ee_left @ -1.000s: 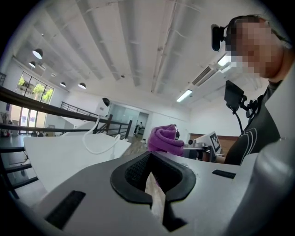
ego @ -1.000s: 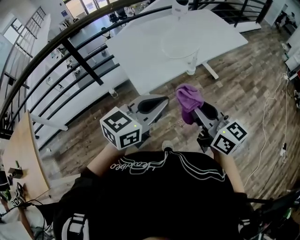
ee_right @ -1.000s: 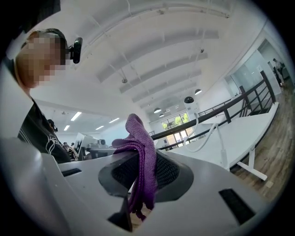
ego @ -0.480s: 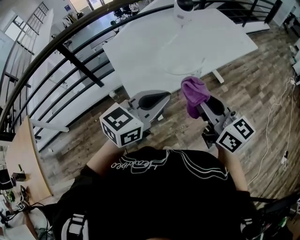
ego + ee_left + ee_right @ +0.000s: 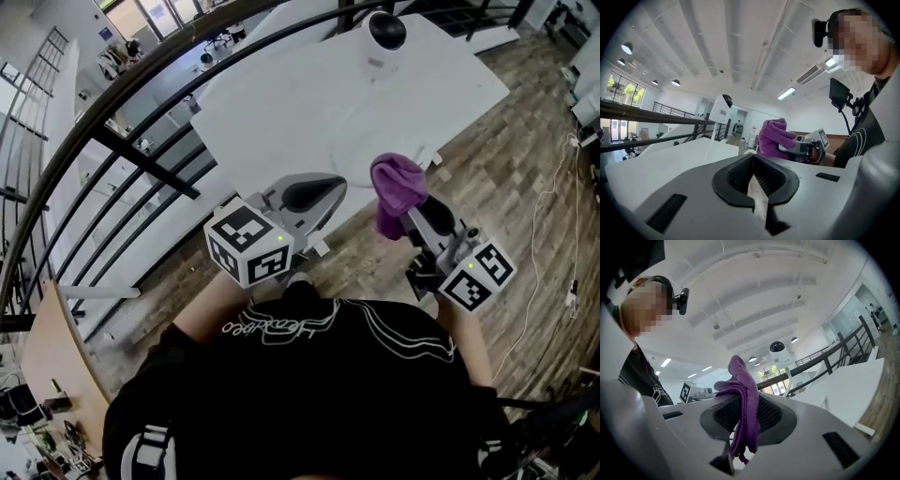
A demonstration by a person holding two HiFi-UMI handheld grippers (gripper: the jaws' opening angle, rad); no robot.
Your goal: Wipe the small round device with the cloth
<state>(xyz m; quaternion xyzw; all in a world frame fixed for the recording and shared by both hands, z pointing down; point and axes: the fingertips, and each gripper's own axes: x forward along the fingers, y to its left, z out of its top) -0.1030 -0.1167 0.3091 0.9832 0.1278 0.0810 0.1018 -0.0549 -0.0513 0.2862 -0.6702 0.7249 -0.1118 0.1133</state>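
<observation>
Since a second ago the small round white device with the black dome top (image 5: pixel 386 42) has dropped lower and sits fuller in head view. Both grippers have closed in on it a little, but nothing else has changed.

Tool state:
- right gripper (image 5: pixel 424 217): jaws clamped on the folded purple fabric cloth (image 5: pixel 397 192). Its own view shows the cloth (image 5: pixel 743 399) pinched between the pads, one bunch sticking up past the tips and loose ends hanging below.
- left gripper (image 5: pixel 305 197): pads meet at the tips with only a thin sliver of gap behind them, and nothing is held (image 5: pixel 752 161).

Device location: standing upright on the far part of the flat white table (image 5: pixel 281 103). Nearside of the device is a wide stretch of bare tabletop, then the table edge, then the grippers. Both grippers are well apart from the device and neither is over the tabletop yet. From the right gripper view the device (image 5: pixel 778 348) shows beyond the cloth, off to the right.

Progress, as I read it:
- done: cloth is secured in the right gripper.
- not done: cloth has no contact with the device, so the wipe hasn't started.
- left: carry the cloth across to the device, press, and rub over dome and body. The left gripper is free to steady the device base if it slides.
</observation>
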